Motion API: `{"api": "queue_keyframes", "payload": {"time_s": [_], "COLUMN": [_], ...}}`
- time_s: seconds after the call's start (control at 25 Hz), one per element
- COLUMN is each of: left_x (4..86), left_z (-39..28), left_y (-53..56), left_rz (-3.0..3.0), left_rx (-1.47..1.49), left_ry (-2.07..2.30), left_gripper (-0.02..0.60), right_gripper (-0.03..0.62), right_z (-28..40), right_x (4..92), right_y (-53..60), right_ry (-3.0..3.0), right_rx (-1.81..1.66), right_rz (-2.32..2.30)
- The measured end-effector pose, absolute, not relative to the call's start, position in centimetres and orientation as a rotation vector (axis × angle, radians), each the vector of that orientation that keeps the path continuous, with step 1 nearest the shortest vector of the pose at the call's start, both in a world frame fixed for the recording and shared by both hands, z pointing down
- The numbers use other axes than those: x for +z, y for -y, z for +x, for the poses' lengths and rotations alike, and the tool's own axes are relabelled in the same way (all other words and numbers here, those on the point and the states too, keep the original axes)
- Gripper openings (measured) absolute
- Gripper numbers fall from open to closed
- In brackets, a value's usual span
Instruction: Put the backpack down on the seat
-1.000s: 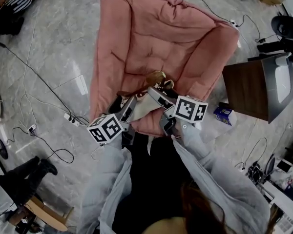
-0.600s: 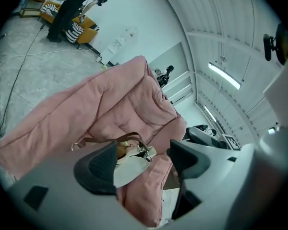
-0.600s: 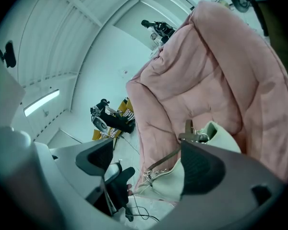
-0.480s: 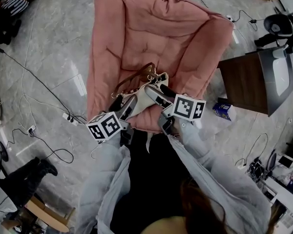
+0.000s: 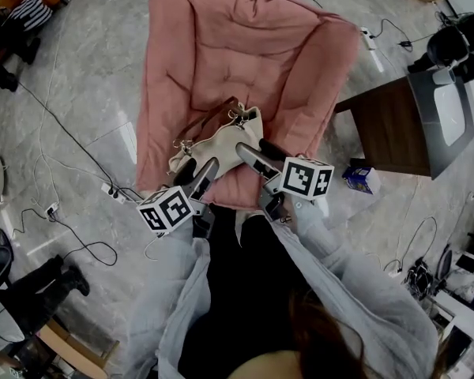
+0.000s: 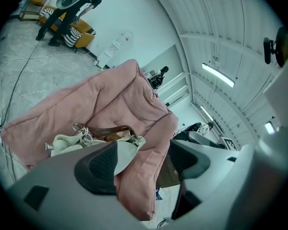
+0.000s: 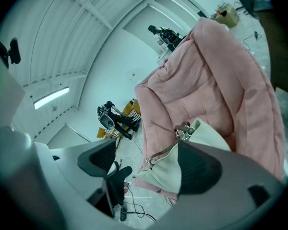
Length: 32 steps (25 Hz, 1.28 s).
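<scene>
The cream backpack (image 5: 213, 142) with a brown strap lies on the front of the pink cushioned seat (image 5: 237, 61). My left gripper (image 5: 196, 168) sits just short of the bag's near-left edge, jaws open, nothing between them. In the left gripper view the backpack (image 6: 67, 143) shows past the left jaw of that gripper (image 6: 144, 162), on the seat (image 6: 110, 99). My right gripper (image 5: 259, 150) is by the bag's near-right edge. Its jaws are wide and closing a little, with nothing between them. In the right gripper view the backpack (image 7: 165, 169) lies behind the right jaw of that gripper (image 7: 146, 164).
A dark wooden table (image 5: 387, 129) stands right of the chair, with a blue box (image 5: 355, 178) on the floor beside it. Cables and a power strip (image 5: 114, 192) run over the marble floor on the left. A seated person (image 5: 16, 14) is at the far left.
The backpack has gone from hanging between the grippers at the seat's front to lying on the seat. Both grippers have let go and drawn back slightly.
</scene>
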State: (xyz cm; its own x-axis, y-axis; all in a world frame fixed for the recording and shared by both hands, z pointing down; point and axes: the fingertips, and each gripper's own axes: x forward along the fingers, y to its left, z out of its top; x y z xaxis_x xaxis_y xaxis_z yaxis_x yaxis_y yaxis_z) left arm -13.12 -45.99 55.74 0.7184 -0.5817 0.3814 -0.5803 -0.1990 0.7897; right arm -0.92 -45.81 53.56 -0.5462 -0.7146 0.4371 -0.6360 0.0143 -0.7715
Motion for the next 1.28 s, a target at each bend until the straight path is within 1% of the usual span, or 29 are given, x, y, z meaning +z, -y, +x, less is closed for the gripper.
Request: {"api": "queue_keyframes", "payload": {"time_s": [0.28, 0.4, 0.44, 0.52, 0.56, 0.64, 0.68, 0.8, 0.88, 0.96, 1.08, 1.12, 1.28], "left_x": [54.3, 53.5, 53.2, 52.3, 51.8, 50.7, 50.1, 48.5, 47.4, 46.6, 45.7, 45.6, 45.2], "left_z": [-12.4, -12.4, -12.4, -12.5, -12.6, -12.9, -13.0, -13.0, -12.8, -12.5, -12.1, -12.0, -12.0], "left_y": [41.8, 40.1, 39.5, 38.4, 37.9, 36.8, 36.2, 34.2, 33.0, 31.9, 30.1, 29.6, 27.5], "left_rz": [1.910, 1.944, 1.960, 2.000, 2.023, 2.075, 2.103, 2.178, 2.229, 2.274, 2.314, 2.324, 2.358], "left_rx": [0.004, 0.024, 0.034, 0.043, 0.044, 0.052, 0.059, 0.073, 0.074, 0.080, 0.089, 0.092, 0.137], "left_ry": [0.914, 0.939, 0.949, 0.985, 1.018, 1.099, 1.132, 1.199, 1.241, 1.270, 1.285, 1.288, 1.320], "left_gripper": [0.351, 0.351, 0.351, 0.340, 0.315, 0.211, 0.185, 0.148, 0.107, 0.075, 0.049, 0.046, 0.034], "right_gripper": [0.399, 0.397, 0.392, 0.357, 0.347, 0.344, 0.333, 0.266, 0.186, 0.136, 0.028, 0.006, 0.006], "right_z": [0.2, 0.9, 1.0, 1.3, 1.5, 1.9, 2.2, 2.9, 3.6, 4.4, 5.5, 5.7, 6.5], "right_x": [52.9, 51.9, 51.5, 50.6, 50.2, 49.2, 48.7, 47.1, 46.1, 45.2, 44.4, 44.3, 44.4], "right_y": [41.2, 39.4, 38.7, 37.3, 36.6, 35.3, 34.5, 32.4, 31.0, 29.7, 27.7, 27.1, 24.8], "right_ry": [-2.186, -2.218, -2.237, -2.274, -2.299, -2.361, -2.390, -2.452, -2.465, -2.468, -2.476, -2.489, -2.573], "right_rx": [-1.563, -1.492, -1.465, -1.411, -1.378, -1.297, -1.251, -1.115, -1.030, -0.957, -0.883, -0.863, -0.785], "right_rz": [-1.434, -1.469, -1.476, -1.475, -1.476, -1.495, -1.513, -1.563, -1.598, -1.624, -1.652, -1.659, -1.704]}}
